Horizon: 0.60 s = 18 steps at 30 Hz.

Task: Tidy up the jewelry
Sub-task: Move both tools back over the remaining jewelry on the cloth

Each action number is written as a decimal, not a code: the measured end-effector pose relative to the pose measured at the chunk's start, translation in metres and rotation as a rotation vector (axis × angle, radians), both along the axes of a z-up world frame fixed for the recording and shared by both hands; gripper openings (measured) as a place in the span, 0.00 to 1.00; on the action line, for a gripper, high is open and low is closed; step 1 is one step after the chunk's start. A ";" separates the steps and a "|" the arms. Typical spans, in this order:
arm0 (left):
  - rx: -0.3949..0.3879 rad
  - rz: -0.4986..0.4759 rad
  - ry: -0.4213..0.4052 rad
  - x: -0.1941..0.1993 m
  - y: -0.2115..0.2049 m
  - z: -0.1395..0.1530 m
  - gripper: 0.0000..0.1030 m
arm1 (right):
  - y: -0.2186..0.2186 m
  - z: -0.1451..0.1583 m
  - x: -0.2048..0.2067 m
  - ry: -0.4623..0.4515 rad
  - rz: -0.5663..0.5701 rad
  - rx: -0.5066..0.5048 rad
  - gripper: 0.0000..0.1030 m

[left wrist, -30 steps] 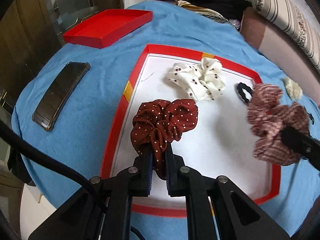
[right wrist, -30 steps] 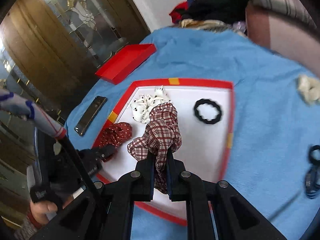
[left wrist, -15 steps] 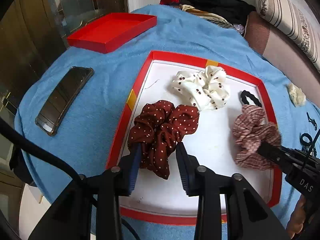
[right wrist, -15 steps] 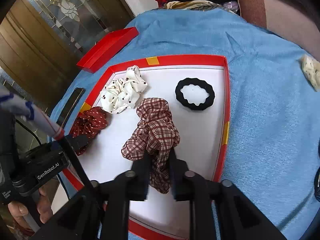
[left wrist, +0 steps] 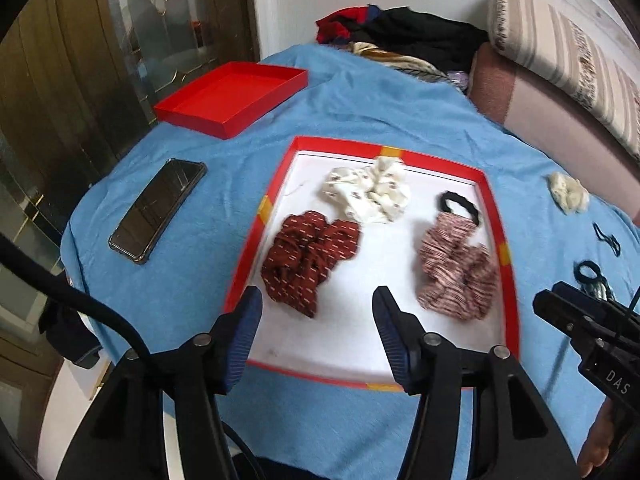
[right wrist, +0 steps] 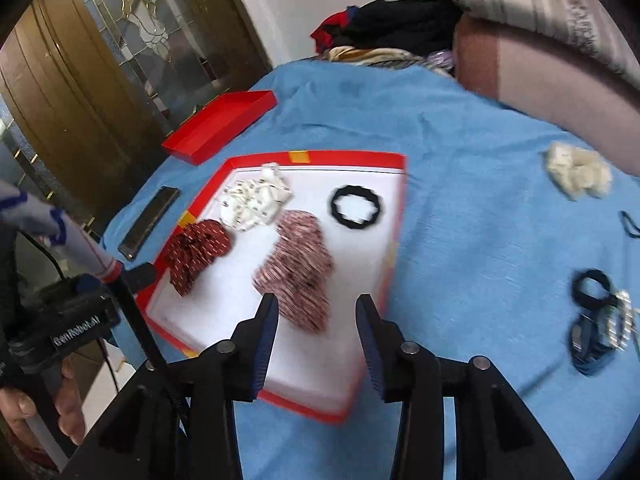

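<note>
Left gripper [left wrist: 318,304] held with jaws spread wide, gripping nothing, hovering over the near edge of the red-rimmed tray [left wrist: 496,216]. Right gripper [right wrist: 316,316] likewise with jaws parted and bare, poised above the tray's near right part.

Inside the tray, on its white floor:
- dark red dotted scrunchie [left wrist: 310,256] at the near left, close beside the left rim, lying free just ahead of the left gripper's fingertips.
- plaid pink scrunchie [left wrist: 456,268] at the right, lying free, near the right rim; in the right wrist view, just ahead of the right gripper's left finger.
- cream dotted scrunchie [left wrist: 370,192] at the far side, touching or nearly touching the dark red one.
- black hair tie [right wrist: 356,206] at the far right corner, partly hidden behind the plaid scrunchie in the left wrist view, apart from it in the right wrist view.

Outside the tray, on the blue cloth [left wrist: 200,248] covering the surface:
- phone [left wrist: 158,208] lying flat to the left.
- shallow red box lid [left wrist: 232,98] farther back on the left.
- cream scrunchie [right wrist: 578,170] well off to the right.
- black hair ties with a dark blue, sparkly piece [right wrist: 598,316] near the right edge, blurred.

Heap of dark clothes [left wrist: 404,36] at the far end, beside a striped cushion [left wrist: 560,48].
</note>
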<state>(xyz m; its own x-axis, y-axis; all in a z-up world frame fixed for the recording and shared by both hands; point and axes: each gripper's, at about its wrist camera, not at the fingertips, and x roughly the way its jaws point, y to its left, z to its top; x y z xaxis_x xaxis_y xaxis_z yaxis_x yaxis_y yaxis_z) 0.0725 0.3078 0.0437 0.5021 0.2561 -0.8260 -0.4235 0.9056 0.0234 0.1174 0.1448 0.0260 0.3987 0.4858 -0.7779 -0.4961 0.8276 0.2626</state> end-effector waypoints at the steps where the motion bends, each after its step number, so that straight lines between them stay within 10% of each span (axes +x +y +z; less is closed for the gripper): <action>1: 0.001 -0.008 -0.002 -0.002 -0.005 0.001 0.55 | -0.011 0.001 -0.006 -0.008 -0.011 -0.009 0.43; 18: -0.008 -0.219 0.009 -0.014 -0.136 0.011 0.58 | -0.173 -0.004 -0.067 -0.017 -0.304 -0.028 0.46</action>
<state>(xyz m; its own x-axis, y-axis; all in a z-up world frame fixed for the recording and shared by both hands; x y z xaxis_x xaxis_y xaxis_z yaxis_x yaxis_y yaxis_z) 0.0585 0.1715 0.0549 0.5375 0.1350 -0.8324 -0.2160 0.9762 0.0189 0.0506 -0.0283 0.0221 0.5355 0.3205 -0.7814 -0.2286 0.9457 0.2312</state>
